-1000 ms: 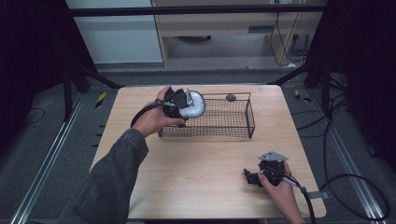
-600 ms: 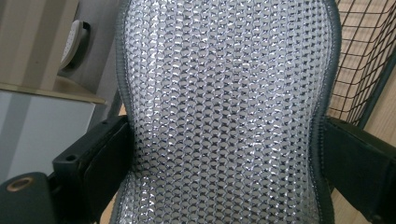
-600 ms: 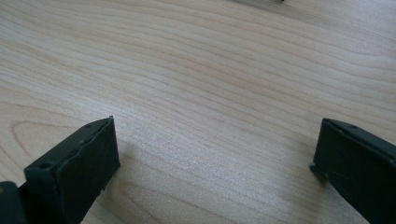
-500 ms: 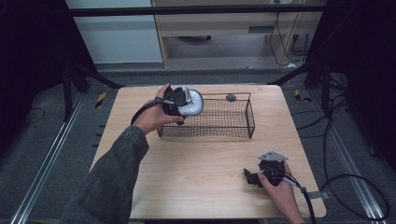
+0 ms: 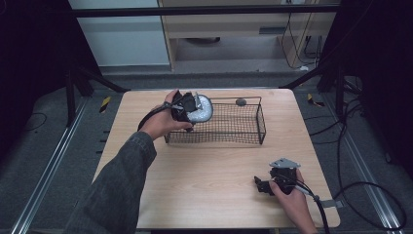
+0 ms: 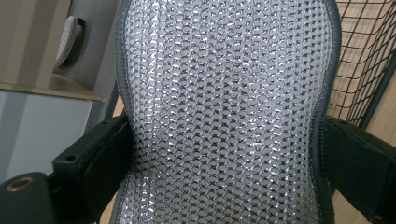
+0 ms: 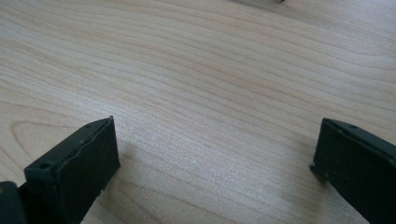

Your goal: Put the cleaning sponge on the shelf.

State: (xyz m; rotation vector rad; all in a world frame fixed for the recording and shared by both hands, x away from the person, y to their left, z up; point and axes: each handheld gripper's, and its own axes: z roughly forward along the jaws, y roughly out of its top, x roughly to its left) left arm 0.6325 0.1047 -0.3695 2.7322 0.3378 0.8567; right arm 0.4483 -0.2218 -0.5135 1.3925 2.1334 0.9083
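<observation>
Unmoved since earlier: left gripper (image 5: 189, 111) clamped on silver mesh scrubber pad (image 6: 224, 116), wire basket (image 5: 243, 139) just beyond. Right gripper (image 5: 265, 185) gaping over bare table (image 7: 210, 84).

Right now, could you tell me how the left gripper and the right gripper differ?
The left gripper is clamped on a silvery mesh pad over the wire basket; the right gripper stands open and empty. Left is raised at the table's far side; right lies low, near. Both have black jaws.
</observation>
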